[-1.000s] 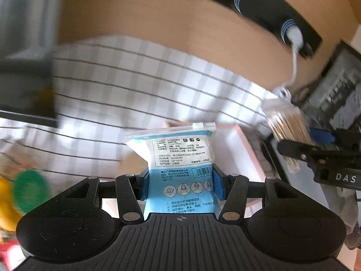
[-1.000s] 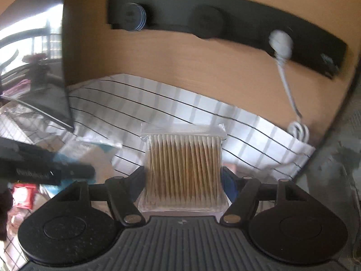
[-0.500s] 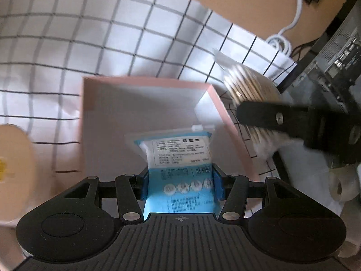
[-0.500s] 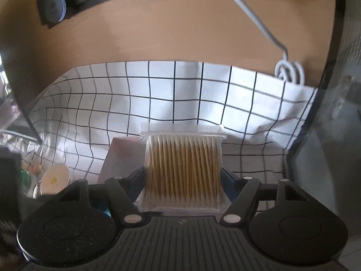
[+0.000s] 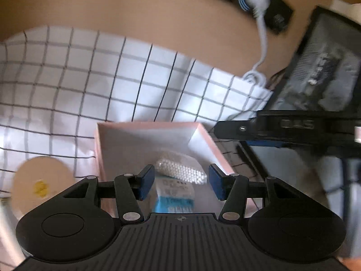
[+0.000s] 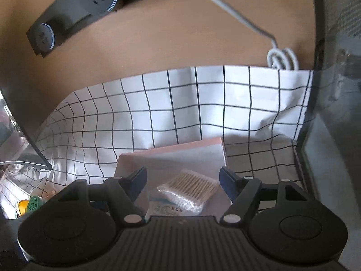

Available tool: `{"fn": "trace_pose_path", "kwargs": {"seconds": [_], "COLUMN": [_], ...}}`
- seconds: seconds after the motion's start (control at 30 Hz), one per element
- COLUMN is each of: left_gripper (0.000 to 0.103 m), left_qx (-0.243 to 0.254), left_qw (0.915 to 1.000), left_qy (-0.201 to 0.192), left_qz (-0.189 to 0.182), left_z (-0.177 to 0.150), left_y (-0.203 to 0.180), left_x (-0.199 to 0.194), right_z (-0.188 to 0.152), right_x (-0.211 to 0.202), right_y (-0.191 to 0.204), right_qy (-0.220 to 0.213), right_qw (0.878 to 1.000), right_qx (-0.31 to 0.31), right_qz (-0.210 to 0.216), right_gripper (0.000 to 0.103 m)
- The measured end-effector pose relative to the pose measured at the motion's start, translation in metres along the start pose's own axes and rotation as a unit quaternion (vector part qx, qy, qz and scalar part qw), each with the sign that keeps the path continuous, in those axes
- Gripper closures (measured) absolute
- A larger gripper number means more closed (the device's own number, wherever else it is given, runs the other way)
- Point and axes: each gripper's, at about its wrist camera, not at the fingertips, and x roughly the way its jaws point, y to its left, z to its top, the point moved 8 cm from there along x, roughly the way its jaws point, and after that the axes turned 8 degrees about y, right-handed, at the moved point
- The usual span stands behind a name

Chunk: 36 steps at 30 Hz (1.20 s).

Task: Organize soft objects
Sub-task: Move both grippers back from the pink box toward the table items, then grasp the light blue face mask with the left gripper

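A shallow pink box [image 5: 146,124] sits on the white checked cloth [image 5: 90,79]. Inside it lies a blue-and-white sachet pack [image 5: 174,197], and a clear pack of cotton swabs [image 5: 181,172] rests partly on top of it. My left gripper [image 5: 181,177] hovers open above them, its blue pads clear of both packs. From the right wrist the same swab pack [image 6: 191,189] and sachet pack [image 6: 167,207] show in the pink box [image 6: 171,151], below my open right gripper [image 6: 182,178]. A finger of the right gripper [image 5: 282,131] crosses the right of the left wrist view.
A round beige lid [image 5: 42,185] lies left of the box. A black screen [image 5: 320,85] stands close on the right. A wooden wall behind carries a black socket strip [image 6: 74,13] and a white cable [image 6: 282,58]. Green and yellow items [image 6: 29,205] sit at far left.
Both packs have left the grippers and now lie in the pink box. Both grippers have opened. The left wrist view has pulled back from the box.
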Motion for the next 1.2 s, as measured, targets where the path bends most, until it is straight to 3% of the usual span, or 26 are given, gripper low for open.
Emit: {"fn": "trace_pose_path", "kwargs": {"seconds": [0.13, 0.27, 0.33, 0.43, 0.57, 0.73, 0.9, 0.97, 1.1, 1.2], "left_gripper": [0.046, 0.046, 0.046, 0.046, 0.046, 0.046, 0.046, 0.046, 0.046, 0.046], "left_qx": [0.002, -0.028, -0.052, -0.116, -0.247, -0.32, -0.376, -0.385, -0.371, -0.38], "left_qw": [0.9997, 0.9957, 0.989, 0.9705, 0.9285, 0.9113, 0.9005, 0.901, 0.916, 0.9127], "left_qy": [-0.025, -0.042, -0.052, -0.07, -0.069, -0.075, -0.087, -0.088, -0.107, -0.125], "left_qz": [0.007, 0.077, 0.128, 0.199, 0.268, 0.248, 0.2, 0.18, 0.11, 0.082], "left_z": [-0.028, -0.068, -0.089, -0.117, -0.157, -0.177, -0.18, -0.181, -0.174, -0.169], "left_y": [0.019, 0.07, 0.104, 0.159, 0.244, 0.303, 0.348, 0.357, 0.356, 0.363], "left_x": [-0.055, -0.115, -0.149, -0.196, -0.239, -0.245, -0.231, -0.226, -0.221, -0.223], "right_z": [-0.016, -0.056, -0.079, -0.107, -0.145, -0.192, -0.221, -0.231, -0.242, -0.244], "right_x": [-0.018, -0.024, -0.023, -0.022, -0.008, 0.014, 0.043, 0.051, 0.063, 0.065], "right_y": [0.018, 0.055, 0.082, 0.126, 0.191, 0.242, 0.251, 0.247, 0.241, 0.242], "right_qy": [-0.022, -0.022, -0.017, -0.015, 0.021, 0.065, 0.128, 0.151, 0.162, 0.154], "right_qw": [0.999, 0.996, 0.993, 0.986, 0.972, 0.951, 0.952, 0.953, 0.958, 0.962], "right_qx": [-0.026, -0.081, -0.115, -0.158, -0.217, -0.29, -0.273, -0.26, -0.231, -0.225], "right_qz": [-0.004, 0.012, 0.026, 0.051, 0.087, 0.08, 0.054, 0.048, 0.037, 0.029], "right_gripper": [0.031, 0.03, 0.03, 0.03, 0.03, 0.03, 0.03, 0.03, 0.027, 0.023]}}
